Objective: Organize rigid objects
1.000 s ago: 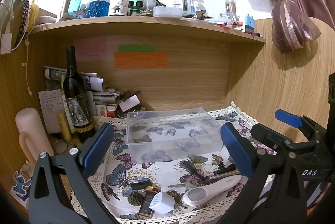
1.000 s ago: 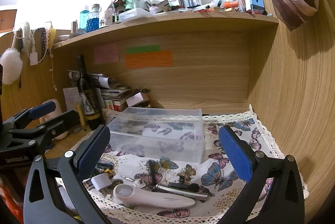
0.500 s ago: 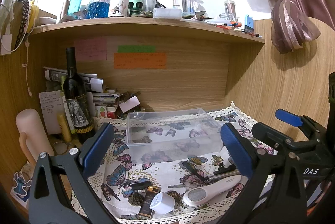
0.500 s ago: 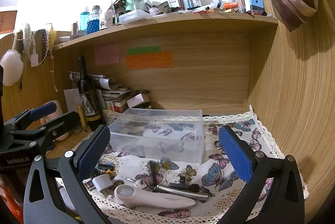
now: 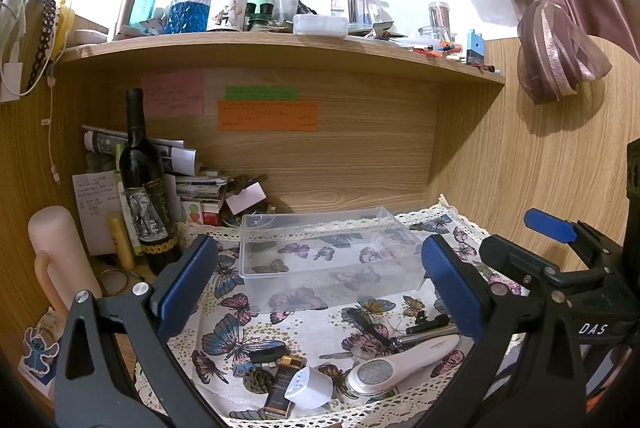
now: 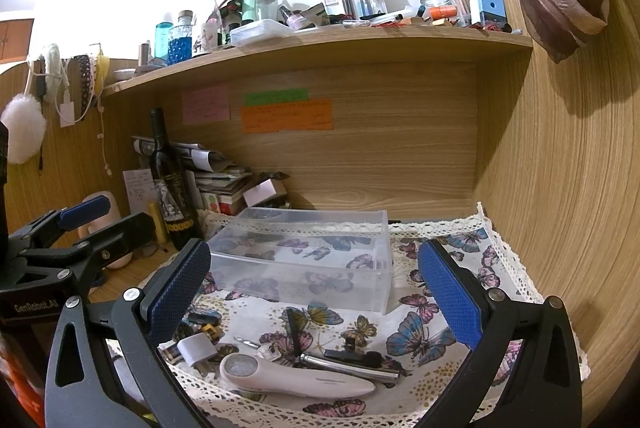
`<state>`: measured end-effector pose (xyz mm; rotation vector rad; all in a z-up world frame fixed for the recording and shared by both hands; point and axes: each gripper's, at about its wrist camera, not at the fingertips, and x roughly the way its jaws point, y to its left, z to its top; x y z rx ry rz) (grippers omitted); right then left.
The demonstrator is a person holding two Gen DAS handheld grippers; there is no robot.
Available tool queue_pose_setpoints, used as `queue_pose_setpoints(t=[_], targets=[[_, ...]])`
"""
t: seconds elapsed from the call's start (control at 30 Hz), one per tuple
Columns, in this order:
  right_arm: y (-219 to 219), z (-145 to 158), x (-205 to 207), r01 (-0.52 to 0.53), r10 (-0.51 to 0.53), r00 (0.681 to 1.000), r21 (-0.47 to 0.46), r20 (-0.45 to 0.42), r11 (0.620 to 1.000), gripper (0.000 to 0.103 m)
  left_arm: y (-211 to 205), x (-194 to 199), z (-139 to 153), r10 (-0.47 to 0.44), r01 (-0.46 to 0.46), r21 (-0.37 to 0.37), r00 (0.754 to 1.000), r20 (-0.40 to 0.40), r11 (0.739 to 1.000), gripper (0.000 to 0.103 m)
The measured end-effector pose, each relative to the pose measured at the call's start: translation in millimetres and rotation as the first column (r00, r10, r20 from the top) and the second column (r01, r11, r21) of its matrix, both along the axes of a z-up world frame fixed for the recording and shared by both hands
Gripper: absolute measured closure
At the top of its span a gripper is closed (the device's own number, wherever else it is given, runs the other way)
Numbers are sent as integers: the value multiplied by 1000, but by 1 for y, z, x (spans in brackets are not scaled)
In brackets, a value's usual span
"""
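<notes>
Both grippers hang side by side over the front edge of a butterfly-print cloth (image 5: 304, 324) w/ lace trim, spread on a wooden desk under a shelf (image 5: 280, 48).

Left gripper (image 5: 318, 280): jaws spread wide, blue pads far apart, nothing between them, nothing held. Right gripper (image 6: 314, 282): same, wide open, empty. In the left wrist view the right gripper shows at the right edge; in the right wrist view the left one shows at the left edge.

Clear plastic box (image 5: 328, 256) sits on the cloth toward the back, no lid, nothing seen inside; butterflies show through its walls.

Small items lie in front of the box, near the cloth's front edge, apart from the box:
- white handheld device w/ round grey face (image 6: 296, 378), lying flat
- white plug adapter (image 6: 196, 350), just left of the device
- silver pen-like tube (image 6: 348, 368), just behind the device
- black clip-like piece (image 6: 352, 344), near the tube
- dark lighter-like item w/ gold trim (image 5: 286, 386), touching the adapter in the left wrist view

Left of the cloth: dark wine bottle (image 5: 146, 188) upright, w/ papers stacked behind it. Shelf above is crowded w/ bottles and jars. Sticky notes (image 5: 266, 114) on the back panel.
</notes>
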<state>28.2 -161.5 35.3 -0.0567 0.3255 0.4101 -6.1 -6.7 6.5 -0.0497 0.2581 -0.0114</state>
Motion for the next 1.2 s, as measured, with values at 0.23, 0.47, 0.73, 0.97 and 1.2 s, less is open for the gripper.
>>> queue_pose_setpoints(t=[0.23,0.47,0.73,0.97,1.2], targets=[[0,0,0,1,-1,1000,0,2,1000,0,0,0,-1,1,-1,-5,1000,-3,1000,0],[1,-3,3,-12,12,1000,-11,-2,1000,0,8,5,-4,0,0,-10,1000,-15,1000,0],[-11,-26,25,-25,19,992,-52,-122,998,18,36,19,-23,37,-40,-27,991,-125,999,17],[-18,-52,39,-19,-4,977,-109,-213,994,20,61,27,-62,87,-94,-14,960,-268,995,21],[-19,-76,54,-33,-11,953,-140,-304,990,20,74,37,-100,68,-89,-31,908,-414,996,25]])
